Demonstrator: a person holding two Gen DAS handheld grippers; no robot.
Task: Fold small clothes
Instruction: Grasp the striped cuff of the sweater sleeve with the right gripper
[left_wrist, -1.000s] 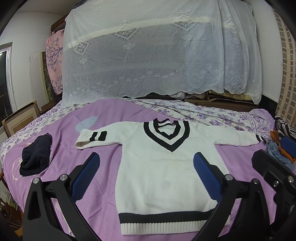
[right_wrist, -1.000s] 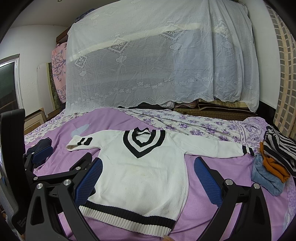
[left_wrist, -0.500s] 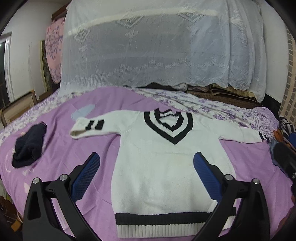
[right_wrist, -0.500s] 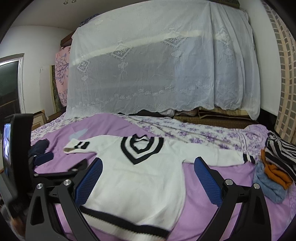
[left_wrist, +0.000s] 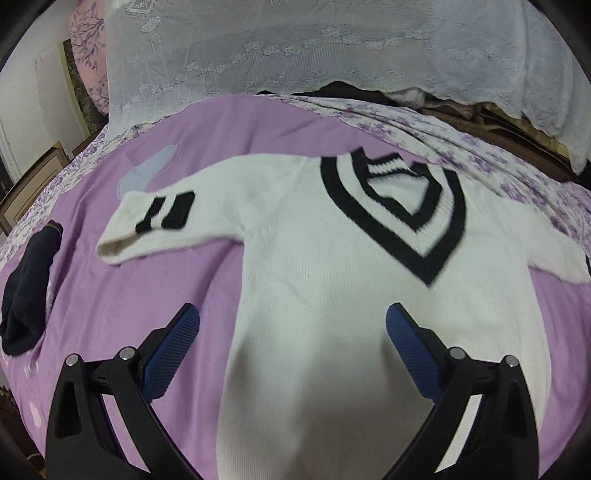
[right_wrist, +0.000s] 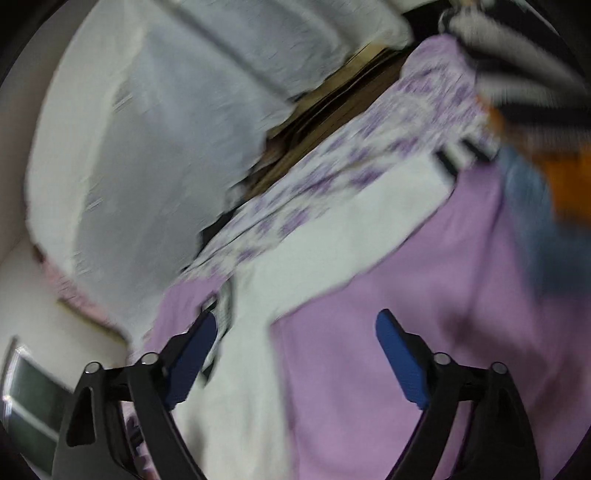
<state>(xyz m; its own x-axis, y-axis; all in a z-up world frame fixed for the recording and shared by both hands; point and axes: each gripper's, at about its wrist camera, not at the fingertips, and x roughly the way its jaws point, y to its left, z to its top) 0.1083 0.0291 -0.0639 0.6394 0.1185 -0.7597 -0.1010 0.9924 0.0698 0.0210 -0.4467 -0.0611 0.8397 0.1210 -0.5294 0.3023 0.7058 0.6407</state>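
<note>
The white knit sweater with black V-neck stripes (left_wrist: 332, 302) lies flat, front up, on the purple bedspread (left_wrist: 110, 295), collar pointing away, body running toward the camera. Only the left view gets the whole front and the 2-striped cuff; the blurry, tilted right view just catches 1 sleeve plus a folded pile of orange and blue clothes (right_wrist: 546, 192). Left gripper (left_wrist: 291, 332) and right gripper (right_wrist: 295, 332) both have jaws spread wide, holding nothing.
</note>
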